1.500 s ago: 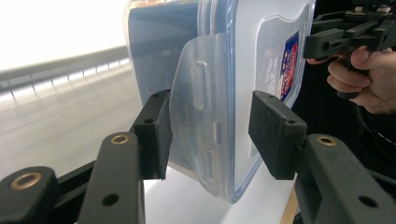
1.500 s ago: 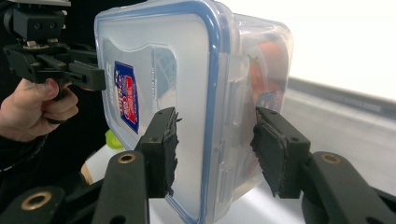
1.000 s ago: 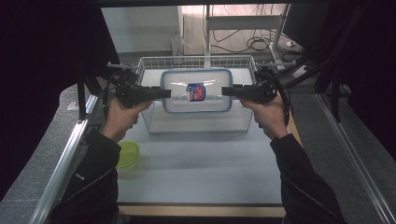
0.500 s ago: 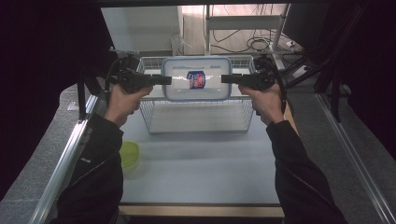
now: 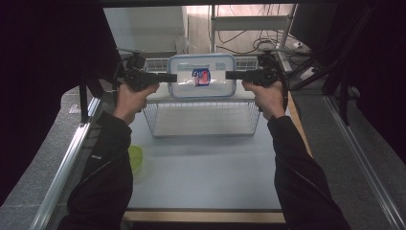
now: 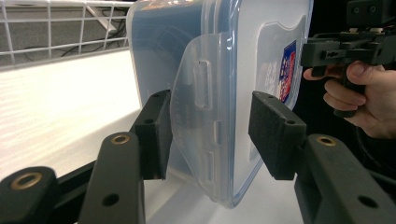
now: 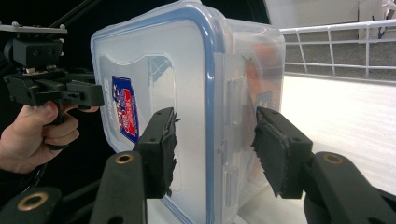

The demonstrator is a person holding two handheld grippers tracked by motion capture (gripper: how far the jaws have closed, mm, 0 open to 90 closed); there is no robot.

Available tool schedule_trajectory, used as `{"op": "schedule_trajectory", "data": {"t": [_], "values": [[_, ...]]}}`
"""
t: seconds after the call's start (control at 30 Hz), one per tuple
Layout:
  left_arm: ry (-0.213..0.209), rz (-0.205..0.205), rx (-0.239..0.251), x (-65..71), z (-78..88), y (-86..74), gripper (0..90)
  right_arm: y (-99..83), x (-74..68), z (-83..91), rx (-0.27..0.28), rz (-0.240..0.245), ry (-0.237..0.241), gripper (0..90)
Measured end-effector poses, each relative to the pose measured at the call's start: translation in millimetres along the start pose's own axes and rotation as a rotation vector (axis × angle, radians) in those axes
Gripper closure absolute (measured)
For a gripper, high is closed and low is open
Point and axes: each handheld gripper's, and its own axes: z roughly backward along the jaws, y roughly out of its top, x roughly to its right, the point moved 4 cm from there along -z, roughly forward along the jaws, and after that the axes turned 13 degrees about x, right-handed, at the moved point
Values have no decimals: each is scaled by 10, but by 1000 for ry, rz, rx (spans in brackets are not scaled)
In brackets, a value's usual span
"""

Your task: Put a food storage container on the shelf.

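1. Counter [image 5: 206, 167]: pale and bare across the lower middle of the high view, running up under the basket.
2. Wire basket [image 5: 203, 117]: white, set at the centre of the high view, its far rim up behind the box; bars also seen at the upper left of the left gripper view [image 6: 51, 28] and the upper right of the right gripper view [image 7: 336, 42].
3. Clear lidded box [image 5: 201, 82]: held up over the far half of the basket, upper centre of the high view, blue-rimmed lid on, between the two tongs; a red and blue label [image 5: 201, 77] at its middle. Seen edge-on at the centre of the left gripper view [image 6: 219, 93] and of the right gripper view [image 7: 187, 107].
4. Left tongs [image 5: 171, 77]: at the box's left end in the high view, clenched on the box; in the left gripper view [image 6: 208, 135] one pad on either side of the side latch.
5. Right tongs [image 5: 231, 75]: at the box's right end, likewise clamped on the box; in the right gripper view [image 7: 215, 149] pads astride the lid edge and wall.
6. Green lid-like disc [image 5: 135, 158]: lower left of the high view, on the counter beside the left sleeve, well apart from the box.
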Motion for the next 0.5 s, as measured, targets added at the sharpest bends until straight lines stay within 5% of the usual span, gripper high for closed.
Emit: {"op": "schedule_trajectory", "data": {"t": [0.13, 0.2, 0.5], "values": [[29, -69, 20, 30, -17, -32, 480, 2, 12, -4, -6, 14, 7, 497], [33, -108, 37, 45, -22, -52, 462, -7, -4, -4, -16, 58, -9, 482], [105, -192, 41, 62, -37, -101, 421, -13, -7, -9, -7, 76, -19, 482]]}}
